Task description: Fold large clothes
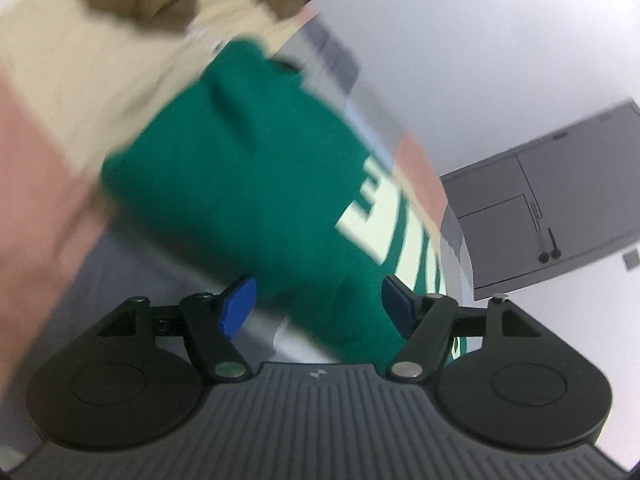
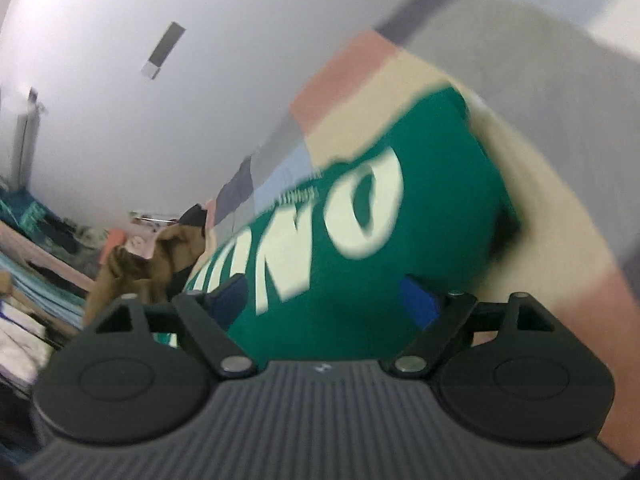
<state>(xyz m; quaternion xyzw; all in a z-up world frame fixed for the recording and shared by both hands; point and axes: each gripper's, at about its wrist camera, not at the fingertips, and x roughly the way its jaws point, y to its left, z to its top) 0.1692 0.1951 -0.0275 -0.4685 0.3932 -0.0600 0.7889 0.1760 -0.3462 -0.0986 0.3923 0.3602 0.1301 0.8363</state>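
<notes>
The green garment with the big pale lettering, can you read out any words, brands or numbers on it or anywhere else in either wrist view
"NO": the last clear letters of the large cream print on the green garment, right wrist view; the letters before them are smeared.
"E": one blocky cream letter on the same garment, left wrist view; the rest is cut off and blurred.
Small line above the big print: too blurred to read.
Nothing else readable.

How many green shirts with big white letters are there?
1. The green shirt lies on the patchwork cover, just ahead of both grippers; the left wrist view shows the same shirt. Others may be hidden in the far clothes pile.
</notes>
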